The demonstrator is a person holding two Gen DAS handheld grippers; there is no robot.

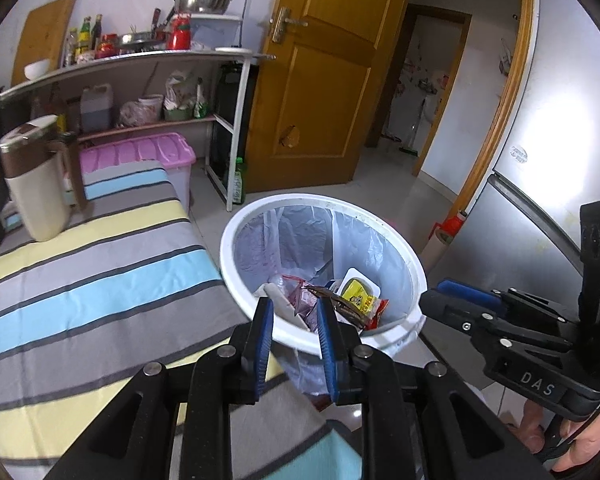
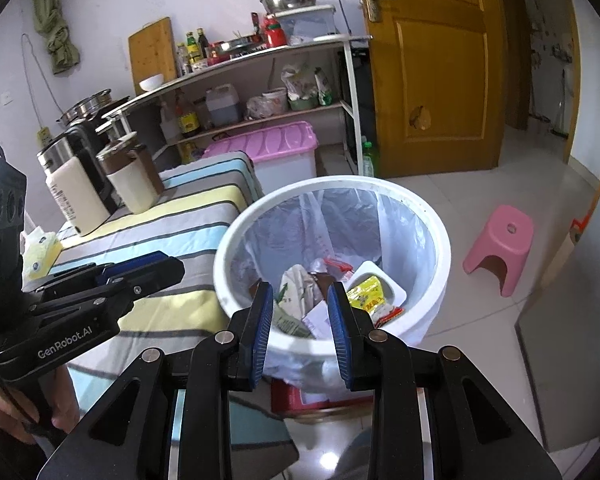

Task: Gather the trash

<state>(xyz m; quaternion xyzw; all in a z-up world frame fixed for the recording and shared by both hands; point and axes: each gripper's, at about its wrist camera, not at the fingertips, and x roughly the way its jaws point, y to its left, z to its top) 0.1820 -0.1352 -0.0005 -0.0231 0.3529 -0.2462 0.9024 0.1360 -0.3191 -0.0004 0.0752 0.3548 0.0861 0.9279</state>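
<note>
The left gripper [image 1: 294,320] is seen held above the near rim of the white trash bin [image 1: 414,260], its 2 blue-padded jaws partly open with nothing gripped between them. The right gripper [image 2: 302,308] is likewise held over the bin [image 2: 440,240], jaws partly open and empty. The trash is found inside the bin, on the clear plastic liner [image 1: 300,232]: a white tray with a yellow label [image 1: 358,290], a red and yellow wrapper [image 1: 374,308], a brown wrapper [image 1: 340,304] and a green-printed packet [image 2: 290,292]. The bin is set on the floor just beside the desk covered by a striped cloth [image 1: 100,280]. A pink stool [image 2: 500,246] is seen on the tiled floor, well apart from the bin.
</note>
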